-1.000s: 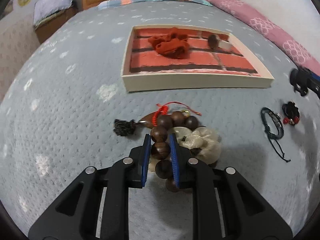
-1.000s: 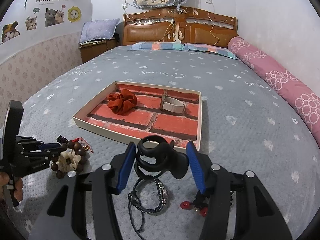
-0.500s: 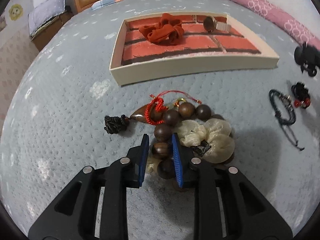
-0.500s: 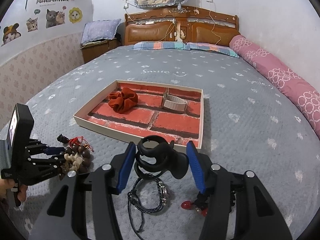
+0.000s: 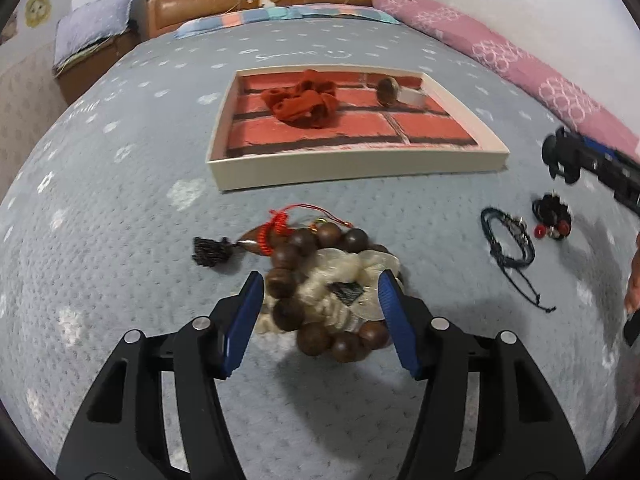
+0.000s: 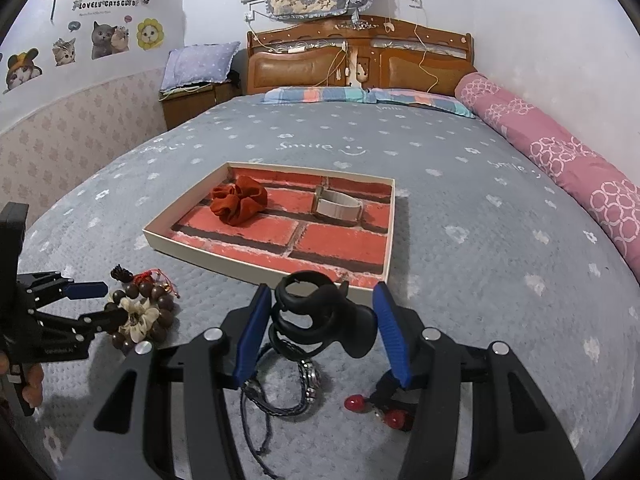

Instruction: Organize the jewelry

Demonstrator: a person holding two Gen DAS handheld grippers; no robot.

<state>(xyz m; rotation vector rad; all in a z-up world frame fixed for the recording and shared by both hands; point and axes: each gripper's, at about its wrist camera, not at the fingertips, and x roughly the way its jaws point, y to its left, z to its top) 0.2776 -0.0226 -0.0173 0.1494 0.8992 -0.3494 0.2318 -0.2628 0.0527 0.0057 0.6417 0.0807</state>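
Note:
A brown wooden bead bracelet (image 5: 285,257) with a red knot and a black tassel lies on the grey bedspread, wrapped around a cream hair tie (image 5: 352,270). My left gripper (image 5: 320,314) straddles this bundle. Its jaws are opening, and the blue pads stand apart from the beads on both sides. From the right wrist view, the left gripper (image 6: 105,303) and the beads (image 6: 141,291) show at lower left. My right gripper (image 6: 322,336) is shut on a black hair claw clip (image 6: 320,316), held above the bed just before the tray (image 6: 256,265).
The brick-patterned tray (image 5: 360,168) holds a red scrunchie (image 5: 304,100) and a watch (image 5: 394,90). A dark cord bracelet (image 5: 508,242) and a black piece with red beads (image 5: 551,216) lie on the bed to the right. A pink bolster (image 6: 568,160) runs along the right edge.
The left gripper's jaws have spread from a tight pinch on one strand of beads to a wide straddle over the whole bundle. The right gripper and its clip have stayed put.

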